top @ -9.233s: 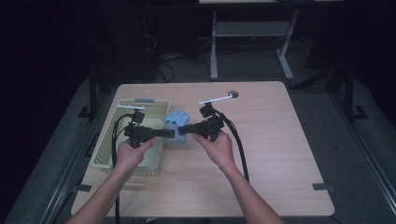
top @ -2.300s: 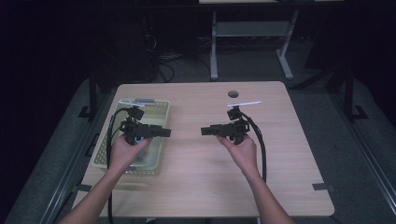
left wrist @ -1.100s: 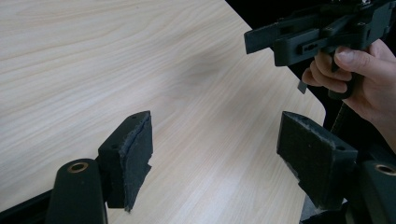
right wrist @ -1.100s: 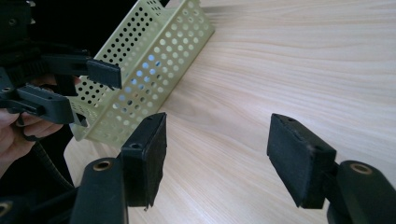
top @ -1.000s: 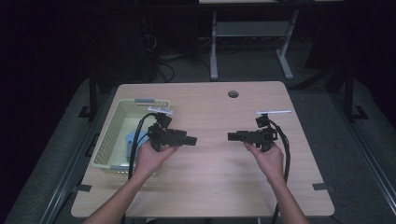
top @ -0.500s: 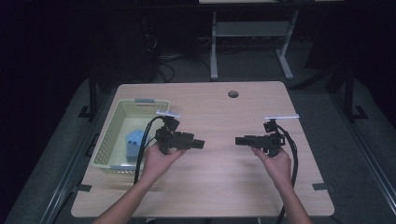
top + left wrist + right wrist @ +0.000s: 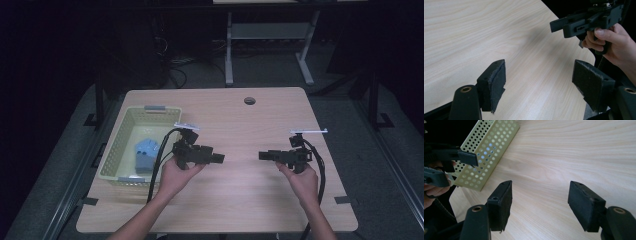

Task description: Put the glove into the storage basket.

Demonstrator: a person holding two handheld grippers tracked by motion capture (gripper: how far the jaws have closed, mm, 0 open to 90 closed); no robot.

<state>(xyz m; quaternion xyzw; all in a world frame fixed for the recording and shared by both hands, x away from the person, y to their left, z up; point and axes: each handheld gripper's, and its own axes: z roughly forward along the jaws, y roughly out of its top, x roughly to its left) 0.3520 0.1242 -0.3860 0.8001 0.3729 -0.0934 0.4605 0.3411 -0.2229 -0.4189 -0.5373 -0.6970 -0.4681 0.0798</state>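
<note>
A folded blue cloth (image 7: 146, 153) lies inside the pale yellow-green perforated basket (image 7: 116, 152) at the table's left. My left gripper (image 7: 220, 158) hovers just right of the basket, pointing right, jaws open and empty; its own view gives the left gripper (image 7: 539, 82) over bare wood, with the right gripper (image 7: 560, 26) facing it. Farther right, my right gripper (image 7: 262, 155) points left, open and empty. In the right gripper view the right gripper (image 7: 540, 202) looks across the wood toward the basket (image 7: 490, 147), and the left gripper (image 7: 471, 160) shows at the left edge.
The light wooden table (image 7: 235, 200) has a round cable hole (image 7: 249, 101) near its far edge. Black cables trail from both grippers toward the front edge. Beyond the table the floor is dark, with a desk frame (image 7: 267, 35).
Both hands drew toward the near edge and lower; the left gripper moved right, away from the basket, and the right gripper drifted right. The blue cloth stays in the basket.
</note>
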